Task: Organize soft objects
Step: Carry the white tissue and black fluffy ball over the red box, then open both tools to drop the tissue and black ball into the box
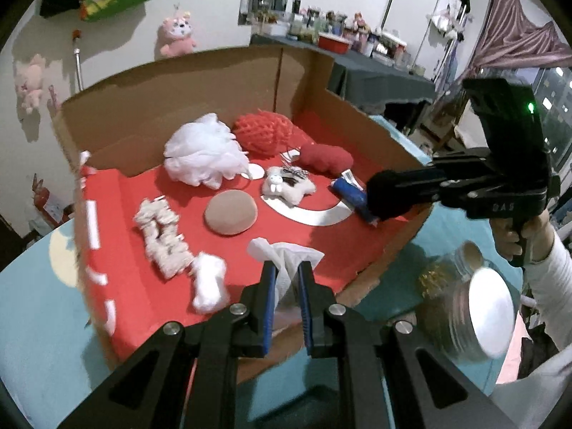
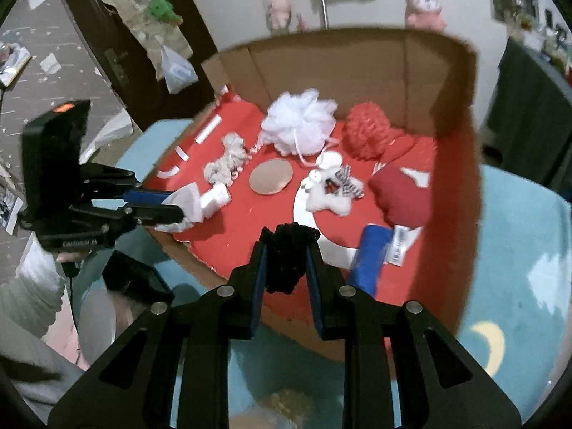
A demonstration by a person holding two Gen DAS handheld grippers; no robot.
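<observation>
A light-blue table [image 1: 43, 307] with a moon print carries my cardboard box [image 1: 150, 107], its floor red; pink plush toys hang on the white wall behind. Inside lie a white mesh pouf [image 1: 202, 150], red mesh sponge [image 1: 262, 132], tan round pad [image 1: 230, 212] and small white plush [image 1: 286, 186]. My left gripper [image 1: 286, 271] pinches a white tissue [image 1: 286, 254] over the box's near edge; my right gripper [image 2: 285, 250] clamps a black knitted piece [image 2: 287, 254].

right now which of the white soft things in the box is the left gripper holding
The white tissue, pinched between the left gripper fingers at the box's near edge. The white mesh pouf, cotton wad and small plush lie untouched.
</observation>
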